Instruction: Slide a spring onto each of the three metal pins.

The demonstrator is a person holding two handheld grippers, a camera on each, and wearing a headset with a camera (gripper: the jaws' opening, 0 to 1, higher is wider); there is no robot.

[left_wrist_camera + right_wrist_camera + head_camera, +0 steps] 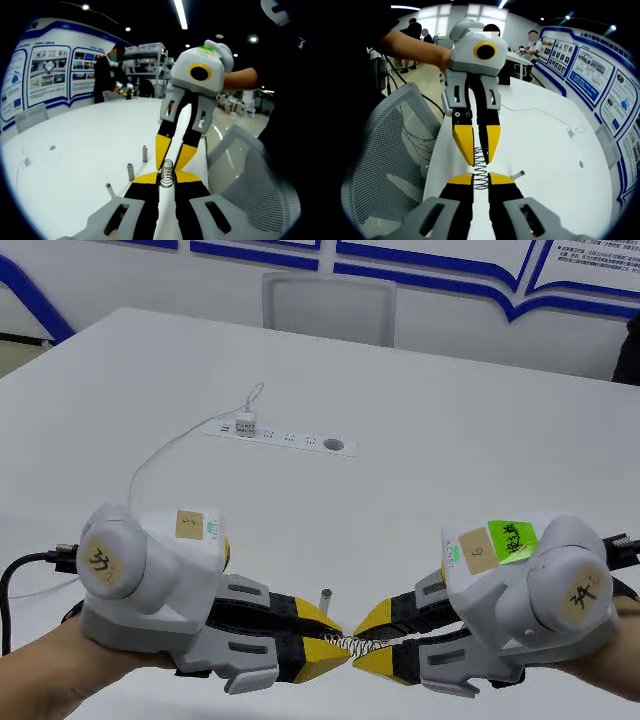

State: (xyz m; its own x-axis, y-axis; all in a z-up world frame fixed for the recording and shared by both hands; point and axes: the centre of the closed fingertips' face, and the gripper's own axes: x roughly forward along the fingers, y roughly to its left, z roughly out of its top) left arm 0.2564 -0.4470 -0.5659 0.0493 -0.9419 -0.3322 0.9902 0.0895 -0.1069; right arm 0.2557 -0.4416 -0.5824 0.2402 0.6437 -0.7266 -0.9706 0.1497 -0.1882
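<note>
My left gripper (335, 654) and right gripper (368, 638) meet tip to tip low over the white table (420, 440). Both claws are narrow, each pinching one end of a spring (351, 645) that spans the gap between them. A metal pin (326, 600) stands upright just behind the spring.

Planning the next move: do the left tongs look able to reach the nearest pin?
Probably yes: the nearest pin stands close beside the left tongs, nothing between, though they are shut on the spring.
</note>
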